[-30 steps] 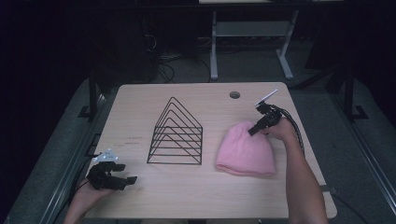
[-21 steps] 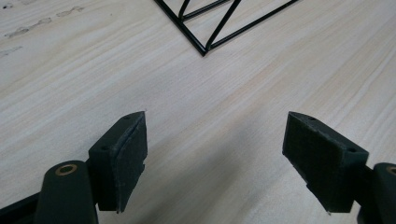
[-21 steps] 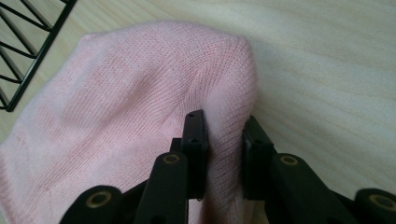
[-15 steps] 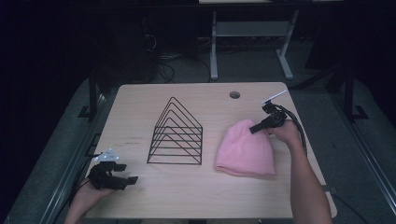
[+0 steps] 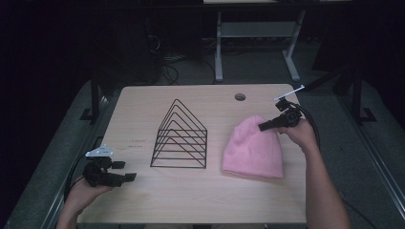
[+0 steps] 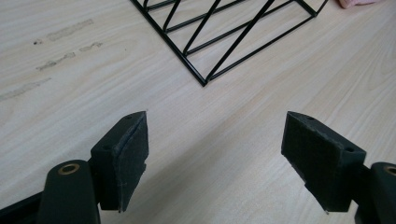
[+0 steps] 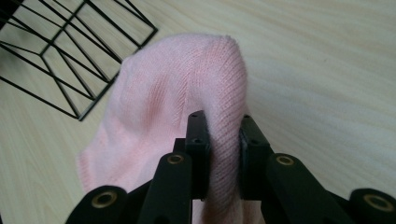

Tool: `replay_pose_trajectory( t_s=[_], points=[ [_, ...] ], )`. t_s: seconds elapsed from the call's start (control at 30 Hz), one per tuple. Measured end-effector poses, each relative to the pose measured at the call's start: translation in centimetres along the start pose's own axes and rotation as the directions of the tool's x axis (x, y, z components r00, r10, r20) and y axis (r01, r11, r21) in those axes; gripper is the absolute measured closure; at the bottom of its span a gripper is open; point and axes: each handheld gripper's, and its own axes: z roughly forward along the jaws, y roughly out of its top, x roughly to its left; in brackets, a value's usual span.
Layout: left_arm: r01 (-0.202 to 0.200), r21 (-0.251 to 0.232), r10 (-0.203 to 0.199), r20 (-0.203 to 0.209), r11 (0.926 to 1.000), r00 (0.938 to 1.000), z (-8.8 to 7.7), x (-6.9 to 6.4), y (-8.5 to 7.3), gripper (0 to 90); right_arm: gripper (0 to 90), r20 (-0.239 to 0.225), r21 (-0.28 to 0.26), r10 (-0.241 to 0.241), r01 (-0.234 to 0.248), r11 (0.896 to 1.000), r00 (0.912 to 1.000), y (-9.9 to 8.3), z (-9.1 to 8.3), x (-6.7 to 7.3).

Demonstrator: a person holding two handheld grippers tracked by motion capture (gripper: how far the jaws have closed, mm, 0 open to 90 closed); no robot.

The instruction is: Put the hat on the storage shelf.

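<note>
A pink knit beanie (image 5: 253, 148) lies on the right half of the wooden table (image 5: 200, 200). My right gripper (image 5: 265, 126) is shut on a pinched fold of the beanie (image 7: 187, 93) near its crown, and the fabric bulges up between the two jaws. A black wire rack (image 5: 180, 137) of nested triangles stands at the table's middle. My left gripper (image 5: 125, 177) rests open near the front left edge, its pads (image 6: 123, 154) wide apart over bare wood, with a corner of the wire rack (image 6: 219, 42) ahead of it.
A round cable hole (image 5: 240, 97) sits in the table's far right part. Behind the table stand a white desk frame (image 5: 258, 52) and loose cables on a dark floor.
My right gripper has drifted slightly right and toward the table's right edge, still holding the beanie's crown. The left gripper has stayed put.
</note>
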Motion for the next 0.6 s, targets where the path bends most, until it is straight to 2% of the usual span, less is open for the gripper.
replay_pose_trajectory(
  t_s=[0.17,0.33,0.6],
  points=[
    [-0.031,0.008,0.031,-0.005,0.9995,0.9995,-0.4,0.0,0.7,23.1,77.5,0.004,-0.051,-0.035,0.036,0.998,0.9994,0.8,-1.8,1.4],
    [-0.054,0.029,0.054,-0.003,0.9981,0.9985,-0.7,0.0,1.6,23.1,77.9,0.017,-0.068,-0.079,0.08,0.994,0.9967,2.0,-3.5,2.9],
    [-0.075,0.029,0.074,0.023,0.9968,0.997,-1.3,-0.4,3.4,23.1,78.2,0.03,-0.113,-0.116,0.119,0.986,0.9928,3.5,-5.9,4.4]
  ],
)
